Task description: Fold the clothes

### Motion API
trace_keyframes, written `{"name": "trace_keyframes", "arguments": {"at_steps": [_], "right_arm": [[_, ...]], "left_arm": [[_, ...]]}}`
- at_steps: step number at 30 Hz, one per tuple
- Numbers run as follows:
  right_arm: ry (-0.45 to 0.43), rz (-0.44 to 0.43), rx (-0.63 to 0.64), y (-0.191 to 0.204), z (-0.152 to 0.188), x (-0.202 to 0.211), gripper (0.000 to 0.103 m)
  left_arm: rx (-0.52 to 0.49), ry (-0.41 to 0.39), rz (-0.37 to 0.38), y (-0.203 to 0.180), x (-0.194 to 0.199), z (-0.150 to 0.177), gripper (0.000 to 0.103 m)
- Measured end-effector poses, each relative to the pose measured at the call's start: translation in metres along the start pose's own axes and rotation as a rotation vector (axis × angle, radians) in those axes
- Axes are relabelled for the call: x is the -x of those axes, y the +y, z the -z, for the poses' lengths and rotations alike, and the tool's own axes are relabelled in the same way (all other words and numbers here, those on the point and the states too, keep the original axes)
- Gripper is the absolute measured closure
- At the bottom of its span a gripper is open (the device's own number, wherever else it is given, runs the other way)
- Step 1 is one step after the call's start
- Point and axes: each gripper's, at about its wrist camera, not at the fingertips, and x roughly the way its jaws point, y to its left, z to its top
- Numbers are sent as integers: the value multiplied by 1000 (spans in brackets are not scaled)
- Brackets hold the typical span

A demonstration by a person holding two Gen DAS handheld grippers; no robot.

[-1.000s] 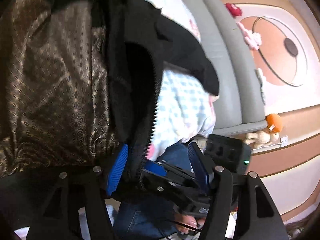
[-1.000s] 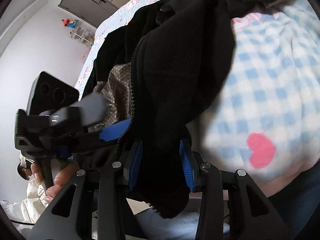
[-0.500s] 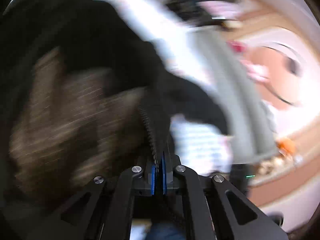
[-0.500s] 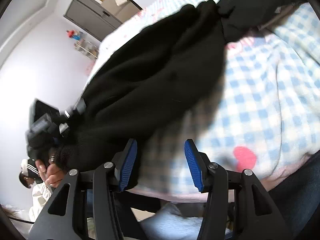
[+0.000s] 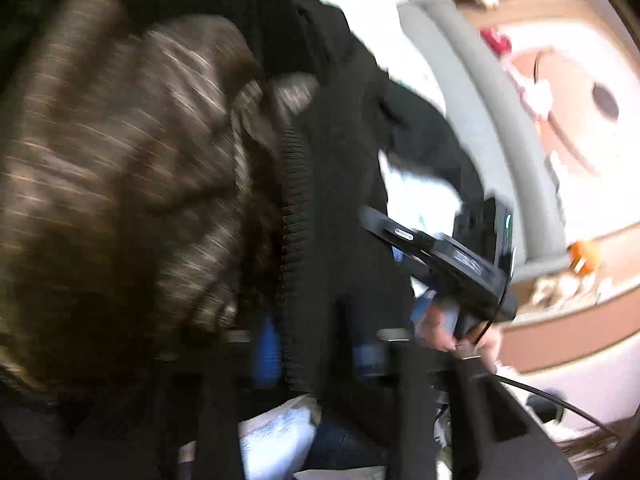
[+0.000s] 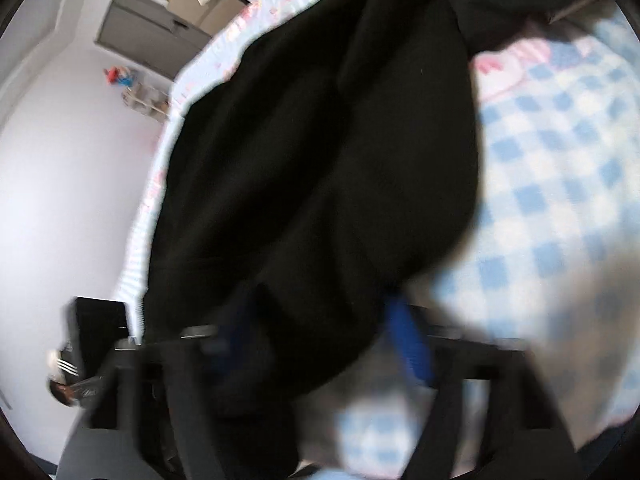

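Observation:
A black zip-up jacket (image 5: 344,184) with a brown patterned lining (image 5: 120,168) fills the left wrist view. Its zipper edge (image 5: 294,240) hangs between the blue pads of my left gripper (image 5: 316,354), whose jaws stand open around the cloth. In the right wrist view the black jacket (image 6: 320,184) lies over the blue-checked bedding (image 6: 560,200). My right gripper (image 6: 320,344) is open, with jacket cloth draped between its blue pads. Both views are motion-blurred.
The right gripper's body (image 5: 452,264) and the hand holding it show at the right of the left wrist view. A grey headboard (image 5: 480,120) and pink wall lie beyond. A grey cabinet (image 6: 152,40) stands by the white wall.
My left gripper, shut on the zipper edge half a second ago, now stands open. The right gripper stays open and the jacket has swung down over its jaws.

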Motion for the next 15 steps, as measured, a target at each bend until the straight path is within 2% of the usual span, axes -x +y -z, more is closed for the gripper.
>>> {"name": "trace_keyframes", "arguments": {"at_steps": [1, 6, 8, 10, 12, 13, 15], "right_arm": [[-19, 17, 22, 4, 0, 3, 91], [-268, 64, 149, 41, -5, 73, 94], [-308, 98, 170, 45, -6, 86, 94], [-286, 158, 162, 37, -7, 72, 94], [-178, 235, 102, 13, -5, 30, 94], [-119, 237, 48, -1, -1, 12, 93], [-127, 160, -31, -10, 11, 9, 89]], "left_arm": [[-30, -8, 7, -8, 2, 1, 90], [-132, -86, 117, -52, 31, 2, 93], [-118, -22, 66, -42, 9, 6, 92], [-92, 63, -7, -26, -21, 11, 92], [-30, 110, -35, -6, -40, 17, 93], [6, 128, -44, 4, -47, 19, 93], [-6, 113, -41, 4, -39, 20, 91]]}}
